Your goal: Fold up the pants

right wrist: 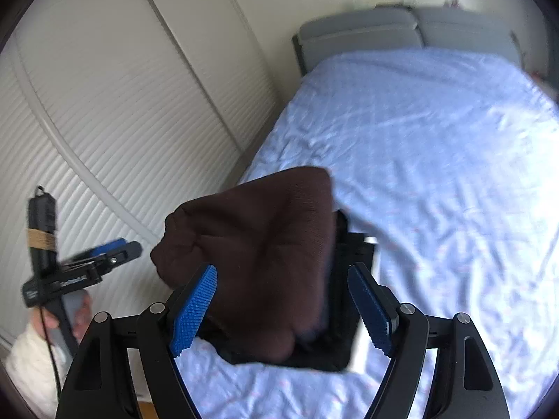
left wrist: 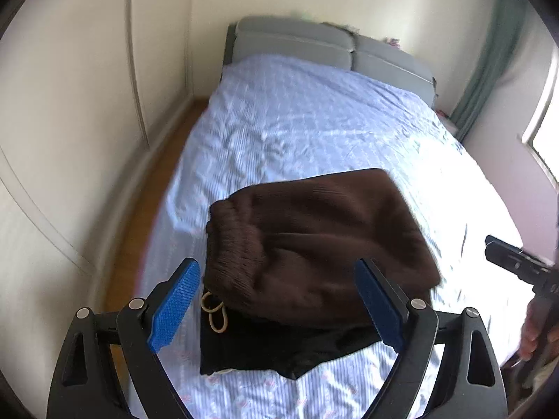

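Blue-padded left claw (left wrist: 277, 305) and right claw (right wrist: 281, 309) both gape wide, empty, above folded brown pants (left wrist: 314, 241).

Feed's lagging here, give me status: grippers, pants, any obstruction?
Left gripper open, empty. Right gripper open, empty. Brown pants folded on black garment, on bed. Nothing in the way.

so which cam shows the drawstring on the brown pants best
The left wrist view: the tan drawstring loops out clearly below the ribbed waistband of the brown pants. In the right wrist view the brown pants show, but no drawstring is visible.
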`<state>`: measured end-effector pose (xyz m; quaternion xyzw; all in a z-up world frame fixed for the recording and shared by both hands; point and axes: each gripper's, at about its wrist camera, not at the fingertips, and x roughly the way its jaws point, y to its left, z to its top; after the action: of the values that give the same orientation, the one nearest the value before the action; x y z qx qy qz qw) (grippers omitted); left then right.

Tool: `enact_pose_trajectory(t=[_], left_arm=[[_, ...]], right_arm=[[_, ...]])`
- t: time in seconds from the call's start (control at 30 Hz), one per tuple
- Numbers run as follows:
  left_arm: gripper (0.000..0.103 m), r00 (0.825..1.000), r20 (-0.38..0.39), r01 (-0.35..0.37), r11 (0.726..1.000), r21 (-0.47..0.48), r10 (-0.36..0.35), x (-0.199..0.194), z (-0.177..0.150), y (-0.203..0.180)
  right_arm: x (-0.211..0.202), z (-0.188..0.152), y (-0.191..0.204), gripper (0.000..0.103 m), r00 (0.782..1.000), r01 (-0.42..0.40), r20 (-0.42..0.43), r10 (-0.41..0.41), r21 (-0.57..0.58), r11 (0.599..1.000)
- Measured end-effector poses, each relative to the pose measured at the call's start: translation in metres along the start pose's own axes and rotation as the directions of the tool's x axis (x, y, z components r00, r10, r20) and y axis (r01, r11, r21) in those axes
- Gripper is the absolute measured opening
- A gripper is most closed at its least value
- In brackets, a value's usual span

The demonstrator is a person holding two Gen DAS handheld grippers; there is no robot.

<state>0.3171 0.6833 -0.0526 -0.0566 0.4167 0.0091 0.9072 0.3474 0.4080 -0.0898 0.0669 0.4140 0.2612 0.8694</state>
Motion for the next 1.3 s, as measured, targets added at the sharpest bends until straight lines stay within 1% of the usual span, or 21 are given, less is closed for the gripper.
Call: enact_pose_trajectory(t=[0.03,0.07,0.13,0.2,0.3,0.33,0.37,0.43,0.57,0.63,0.77,0.87,0.93,1.03,1.13,1.3], left_arm=[[0.091,1.000,0.016,-0.010,0.999,0.032,0.009,-0.010,-0.001,-0.013],[0.092,0.998,0.054,-0.027,0.996,0.081,0.023,-0.025,-0.004,-0.035],[0.094,0.994,0.100,-0.061,0.991,0.121,0.049,-0.045,-0.009,-0.064],[0.096,0.991,0.126,-0.056,0.986,0.156,0.036,-0.064,-0.015,-0.101],[0.097,0.992,0.130,-0.024,0.985,0.171,0.002,-0.082,-0.021,-0.143],[0.099,0.991,0.133,-0.017,0.982,0.187,-0.008,-0.089,-0.025,-0.162],[0.100,0.991,0.137,-0.014,0.979,0.201,-0.014,-0.094,-0.029,-0.176],[0.101,0.989,0.148,-0.012,0.978,0.208,-0.019,-0.105,-0.038,-0.205],[0.102,0.989,0.140,0.021,0.984,0.174,-0.046,-0.122,-0.059,-0.257],[0.103,0.989,0.145,0.016,0.987,0.163,-0.040,-0.131,-0.071,-0.289],[0.103,0.986,0.161,0.024,0.988,0.154,-0.049,-0.151,-0.097,-0.348],[0.103,0.983,0.182,0.005,0.989,0.151,-0.032,-0.165,-0.114,-0.390],[0.103,0.983,0.182,0.000,0.988,0.154,-0.029,-0.172,-0.126,-0.415],[0.103,0.983,0.183,0.009,0.991,0.130,-0.033,-0.183,-0.142,-0.446],[0.103,0.982,0.184,0.015,0.994,0.109,-0.035,-0.191,-0.154,-0.472],[0.103,0.981,0.191,0.016,0.991,0.129,-0.041,-0.209,-0.169,-0.507]], right_arm=[[-0.018,-0.005,0.000,0.080,0.999,0.039,0.016,-0.038,-0.008,0.999],[-0.030,-0.008,-0.001,0.081,0.997,0.072,0.027,-0.072,-0.012,0.997],[-0.058,-0.015,-0.004,0.084,0.989,0.144,0.048,-0.143,-0.016,0.989],[-0.093,-0.025,-0.012,0.087,0.975,0.211,0.069,-0.210,-0.004,0.978],[-0.136,-0.037,-0.027,0.088,0.963,0.253,0.097,-0.253,0.011,0.967],[-0.146,-0.039,-0.031,0.089,0.960,0.260,0.107,-0.260,0.015,0.966],[-0.164,-0.045,-0.039,0.090,0.954,0.274,0.122,-0.275,0.025,0.961],[-0.186,-0.053,-0.052,0.092,0.946,0.291,0.138,-0.294,0.041,0.956],[-0.236,-0.073,-0.090,0.092,0.932,0.318,0.159,-0.327,0.077,0.945],[-0.264,-0.085,-0.113,0.092,0.927,0.330,0.160,-0.339,0.079,0.941],[-0.306,-0.107,-0.153,0.092,0.930,0.324,0.154,-0.333,0.083,0.943],[-0.336,-0.123,-0.181,0.092,0.929,0.328,0.151,-0.338,0.088,0.941],[-0.356,-0.135,-0.198,0.092,0.929,0.332,0.149,-0.340,0.079,0.940],[-0.387,-0.154,-0.218,0.092,0.929,0.332,0.151,-0.337,0.058,0.941],[-0.410,-0.165,-0.229,0.092,0.932,0.327,0.155,-0.328,0.033,0.945],[-0.447,-0.184,-0.248,0.092,0.930,0.324,0.176,-0.324,0.031,0.946]])
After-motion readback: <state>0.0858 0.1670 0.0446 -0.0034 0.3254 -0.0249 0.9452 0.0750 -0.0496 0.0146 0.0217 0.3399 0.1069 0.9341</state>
